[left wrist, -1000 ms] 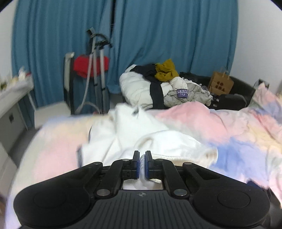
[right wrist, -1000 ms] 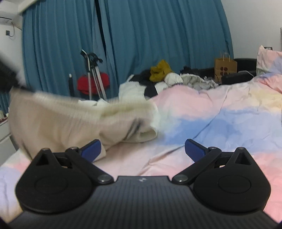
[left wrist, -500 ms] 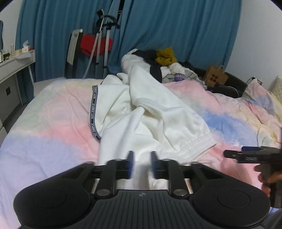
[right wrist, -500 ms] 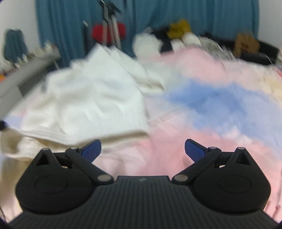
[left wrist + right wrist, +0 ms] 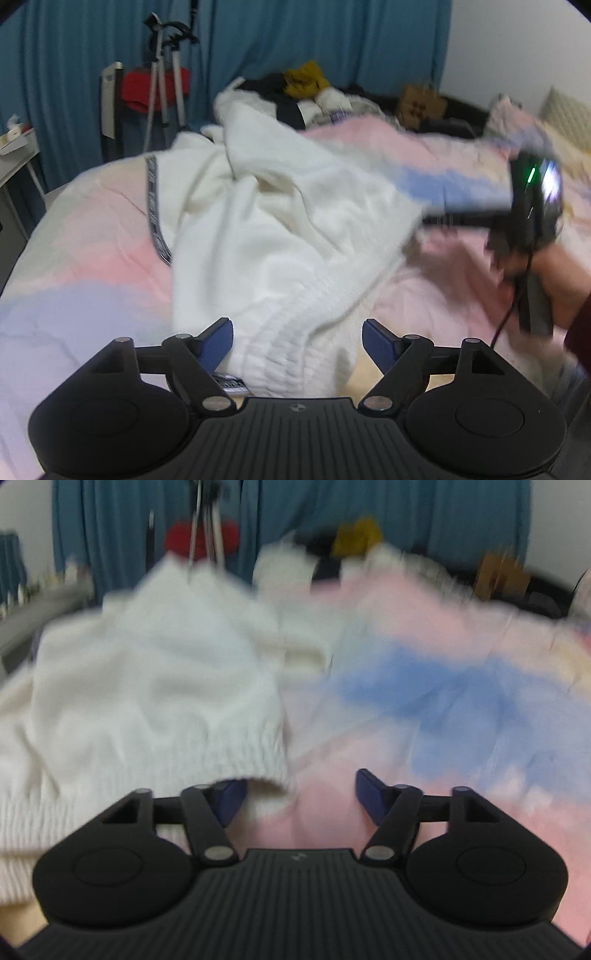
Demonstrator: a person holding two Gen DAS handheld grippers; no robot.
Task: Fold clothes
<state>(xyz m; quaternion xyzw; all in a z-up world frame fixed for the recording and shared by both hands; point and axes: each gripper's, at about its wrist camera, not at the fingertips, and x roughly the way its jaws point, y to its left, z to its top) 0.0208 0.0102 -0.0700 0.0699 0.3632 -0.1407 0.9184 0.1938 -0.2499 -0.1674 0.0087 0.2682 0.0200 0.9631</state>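
A white garment with a ribbed elastic band and a dark printed stripe lies crumpled on the pastel bedspread. My left gripper is open, its jaws apart over the garment's elastic band, holding nothing. My right gripper is open and empty; the garment's ribbed hem lies just ahead of its left finger. The right view is blurred. The right gripper body and the hand holding it show in the left wrist view, beside the garment's right edge.
A heap of other clothes sits at the far end of the bed. A tripod and a red item stand before the blue curtains. A brown paper bag is at the back right; a white desk at left.
My left gripper let go of the white garment and opened wide. The garment dropped onto the bed. My right gripper moved closer to the garment's hem, staying open.
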